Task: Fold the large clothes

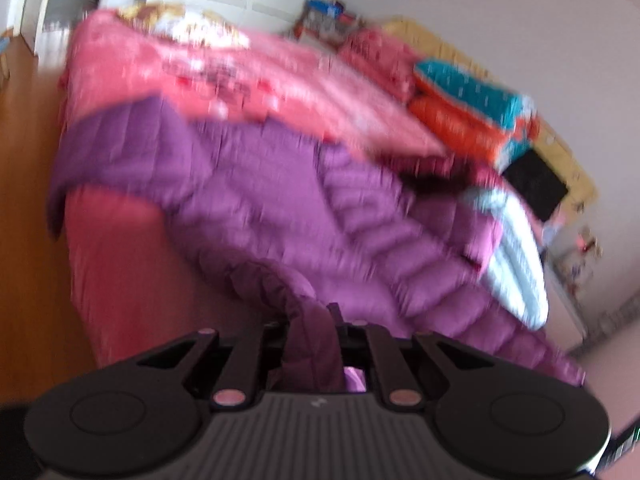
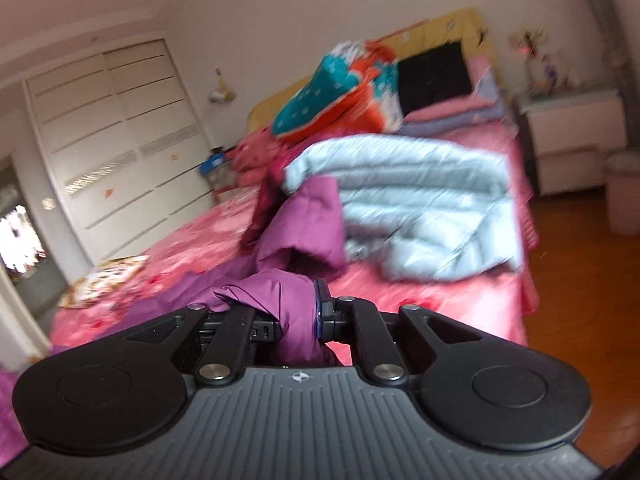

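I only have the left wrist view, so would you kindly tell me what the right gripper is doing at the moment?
Observer: The right gripper is shut on a bunched fold of the purple quilted down jacket.
Operator: Thank you. Is the pale blue quilted jacket folded?
Observer: No, the pale blue quilted jacket lies loosely heaped on the pink floral bedspread.
Operator: What stands beyond the bed on that side?
Observer: A white bedside cabinet stands against the wall.

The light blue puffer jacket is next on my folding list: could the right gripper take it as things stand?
Probably not yet. The right gripper is shut on purple jacket fabric, so it is occupied; the light blue puffer jacket lies uncovered farther up the bed.
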Motion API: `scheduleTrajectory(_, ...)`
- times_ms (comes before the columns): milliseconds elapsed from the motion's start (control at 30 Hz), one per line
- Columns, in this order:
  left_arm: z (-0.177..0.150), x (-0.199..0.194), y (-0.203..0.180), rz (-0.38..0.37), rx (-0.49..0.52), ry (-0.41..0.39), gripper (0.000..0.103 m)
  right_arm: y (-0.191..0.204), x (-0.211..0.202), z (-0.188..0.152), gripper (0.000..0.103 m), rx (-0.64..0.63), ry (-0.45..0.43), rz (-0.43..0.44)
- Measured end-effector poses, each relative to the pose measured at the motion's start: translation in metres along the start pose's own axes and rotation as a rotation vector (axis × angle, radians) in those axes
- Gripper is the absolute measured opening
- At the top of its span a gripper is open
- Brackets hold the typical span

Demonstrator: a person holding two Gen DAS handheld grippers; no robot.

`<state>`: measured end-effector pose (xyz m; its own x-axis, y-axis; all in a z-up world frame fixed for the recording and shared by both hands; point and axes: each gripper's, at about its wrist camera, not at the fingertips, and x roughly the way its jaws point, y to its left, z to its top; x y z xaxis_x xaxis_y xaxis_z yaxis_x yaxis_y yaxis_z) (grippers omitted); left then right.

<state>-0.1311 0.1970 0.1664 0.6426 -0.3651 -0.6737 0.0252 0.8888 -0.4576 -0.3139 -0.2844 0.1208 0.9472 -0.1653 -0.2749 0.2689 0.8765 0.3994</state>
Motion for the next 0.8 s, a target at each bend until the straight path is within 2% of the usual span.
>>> scheduleTrajectory(100, -0.035, 0.013, 0.009, 0.056, 0.028, 0.099, 0.008, -0.01, 0.004, -0.002, 0.011, -0.031, 0.01, -0.084)
scheduleTrajectory(200, -0.059, 0.031, 0.021, 0.111, 0.031, 0.187, 0.009, -0.022, 0.022, -0.011, 0.012, -0.071, 0.104, -0.173)
scheduleTrajectory(333, -0.07, 0.036, 0.028, 0.147, 0.047, 0.201, 0.013, -0.046, 0.041, -0.037, 0.025, -0.033, 0.309, -0.246)
scheduleTrajectory(400, -0.07, 0.032, 0.029, 0.153, 0.052, 0.198, 0.016, -0.05, 0.043, -0.036, 0.03, -0.01, 0.327, -0.237)
scheduleTrajectory(433, -0.07, 0.029, 0.031, 0.161, 0.05, 0.196, 0.017, -0.053, 0.042, -0.035, 0.045, 0.008, 0.327, -0.226)
scheduleTrajectory(467, -0.07, 0.027, 0.032, 0.168, 0.049, 0.19, 0.018, -0.054, 0.039, -0.034, 0.066, 0.016, 0.326, -0.226)
scheduleTrajectory(600, -0.07, 0.015, 0.03, 0.203, 0.045, 0.153, 0.023, -0.045, 0.029, -0.03, 0.08, -0.033, 0.34, -0.235)
scheduleTrajectory(667, -0.069, 0.008, 0.032, 0.219, 0.047, 0.14, 0.025, -0.043, 0.02, -0.027, 0.098, -0.056, 0.35, -0.236)
scheduleTrajectory(800, -0.064, -0.005, 0.036, 0.256, 0.052, 0.107, 0.033, -0.04, 0.0, -0.024, 0.101, -0.109, 0.351, -0.25)
